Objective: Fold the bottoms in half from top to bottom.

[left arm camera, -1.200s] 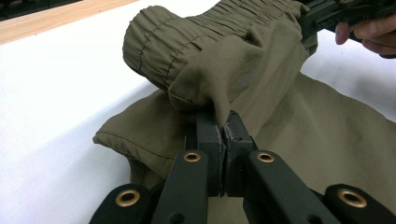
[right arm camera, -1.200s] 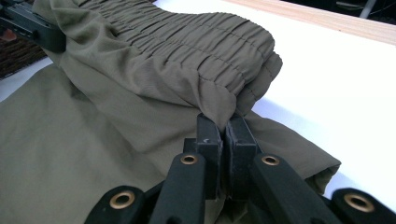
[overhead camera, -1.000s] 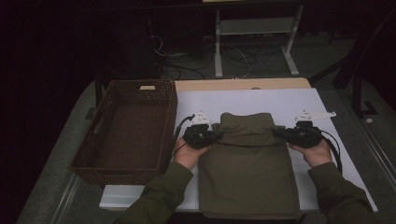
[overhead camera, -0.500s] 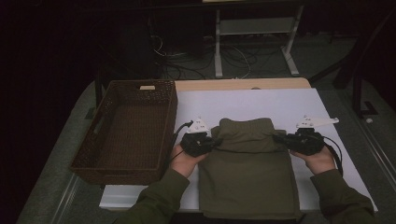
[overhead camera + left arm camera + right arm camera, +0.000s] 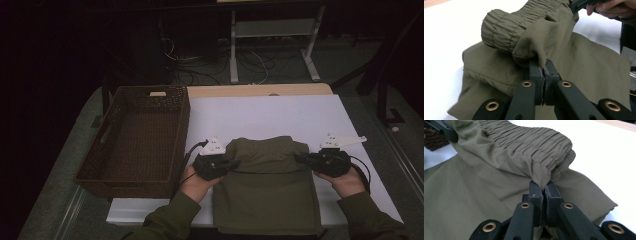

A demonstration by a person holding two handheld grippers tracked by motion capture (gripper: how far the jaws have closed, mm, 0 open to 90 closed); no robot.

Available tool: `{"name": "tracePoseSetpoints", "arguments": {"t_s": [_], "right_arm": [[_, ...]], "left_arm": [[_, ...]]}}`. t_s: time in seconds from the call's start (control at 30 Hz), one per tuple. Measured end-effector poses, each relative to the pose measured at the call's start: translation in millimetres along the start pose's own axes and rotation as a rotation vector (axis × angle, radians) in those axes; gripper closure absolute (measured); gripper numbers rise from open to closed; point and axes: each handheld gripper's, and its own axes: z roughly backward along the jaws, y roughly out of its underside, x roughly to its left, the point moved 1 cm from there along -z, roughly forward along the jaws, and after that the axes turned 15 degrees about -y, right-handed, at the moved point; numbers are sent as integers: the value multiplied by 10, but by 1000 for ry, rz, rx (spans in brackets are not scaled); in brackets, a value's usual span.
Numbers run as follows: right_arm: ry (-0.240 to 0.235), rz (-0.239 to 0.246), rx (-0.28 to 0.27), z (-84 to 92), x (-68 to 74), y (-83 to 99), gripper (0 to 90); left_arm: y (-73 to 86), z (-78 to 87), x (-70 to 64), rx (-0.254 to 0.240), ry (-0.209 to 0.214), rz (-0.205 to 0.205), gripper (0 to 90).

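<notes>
An olive-green garment (image 5: 267,185) with an elastic waistband lies on the white table (image 5: 265,115), its far end lifted and folded toward the person. My left gripper (image 5: 234,163) is shut on the left corner of that waistband end (image 5: 524,37), and its jaws pinch the cloth (image 5: 543,65). My right gripper (image 5: 299,159) is shut on the right corner, the gathered waistband (image 5: 534,147) bunched above its closed jaws (image 5: 543,185). Both grippers hold the fold over the lower part of the garment (image 5: 461,202).
A brown wicker basket (image 5: 135,145) stands at the left of the table, beside my left hand. A table frame and cables (image 5: 270,45) stand on the dark floor beyond the far edge. The far half of the white surface is bare.
Both grippers have moved toward the person, drawing the garment's far end back over itself. The fold now lies closer to the near edge.
</notes>
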Motion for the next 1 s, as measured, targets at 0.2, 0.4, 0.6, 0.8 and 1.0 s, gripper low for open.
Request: {"name": "tracePoseSetpoints", "arguments": {"t_s": [0.2, 0.4, 0.6, 0.8, 1.0], "right_arm": [[-8, 16, 24, -4, 98, 52, 857], [-24, 33, 32, 29, 200, 103, 857], [-35, 44, 51, 56, 291, 166, 857], [-51, 47, 63, 72, 350, 221, 857], [-67, 52, 67, 93, 411, 257, 857]], "left_arm": [[52, 65, -42, 6, 15, -11, 876], [126, 118, -102, 23, 35, -20, 875], [175, 158, -165, 36, 53, -34, 875], [220, 198, -208, 50, 69, -44, 875], [262, 218, -223, 61, 84, -40, 875]]}}
